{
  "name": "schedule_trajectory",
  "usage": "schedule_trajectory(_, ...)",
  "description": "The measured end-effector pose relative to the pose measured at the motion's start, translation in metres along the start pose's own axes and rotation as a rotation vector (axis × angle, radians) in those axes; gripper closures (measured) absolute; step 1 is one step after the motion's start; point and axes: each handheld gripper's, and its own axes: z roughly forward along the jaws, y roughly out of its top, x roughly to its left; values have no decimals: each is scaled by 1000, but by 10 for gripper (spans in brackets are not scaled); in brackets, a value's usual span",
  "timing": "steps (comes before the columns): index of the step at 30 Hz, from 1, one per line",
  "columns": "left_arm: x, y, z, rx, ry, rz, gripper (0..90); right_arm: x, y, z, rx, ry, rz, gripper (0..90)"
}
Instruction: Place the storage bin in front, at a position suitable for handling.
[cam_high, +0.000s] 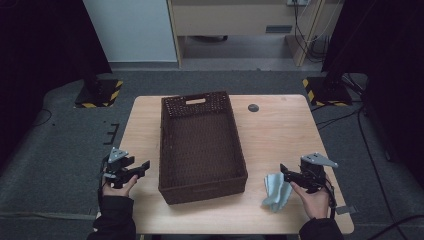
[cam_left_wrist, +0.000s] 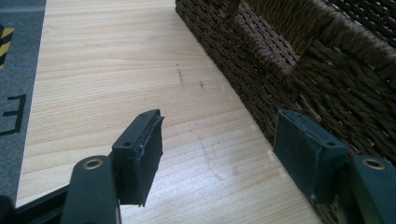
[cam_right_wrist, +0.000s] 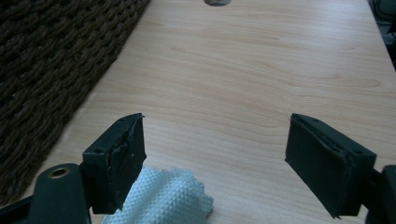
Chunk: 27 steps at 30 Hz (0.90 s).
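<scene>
A dark brown woven basket (cam_high: 200, 142) stands in the middle of the wooden table (cam_high: 275, 130), with nothing inside it that I can see. My left gripper (cam_high: 146, 165) hovers just left of the basket's near corner, jaws open and empty; the left gripper view has the basket wall (cam_left_wrist: 303, 60) close on its right. My right gripper (cam_high: 283, 170) is to the right of the basket, open, with a crumpled light blue cloth (cam_high: 276, 191) lying on the table just below its jaws. In the right gripper view the cloth (cam_right_wrist: 163, 198) lies beneath the left jaw, not gripped.
A round grey cable port (cam_high: 253, 107) sits in the table top behind the basket's right side. Bare wood lies right of the basket (cam_right_wrist: 243, 70) and along its left side (cam_left_wrist: 116, 60). Dark floor, stands with yellow-black bases (cam_high: 98, 93) and cables surround the table.
</scene>
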Motion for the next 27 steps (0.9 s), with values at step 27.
schedule_trajectory(27,-1,1,-7,-50,-24,-25,398,26,-29,-14,88,76,-26,378)
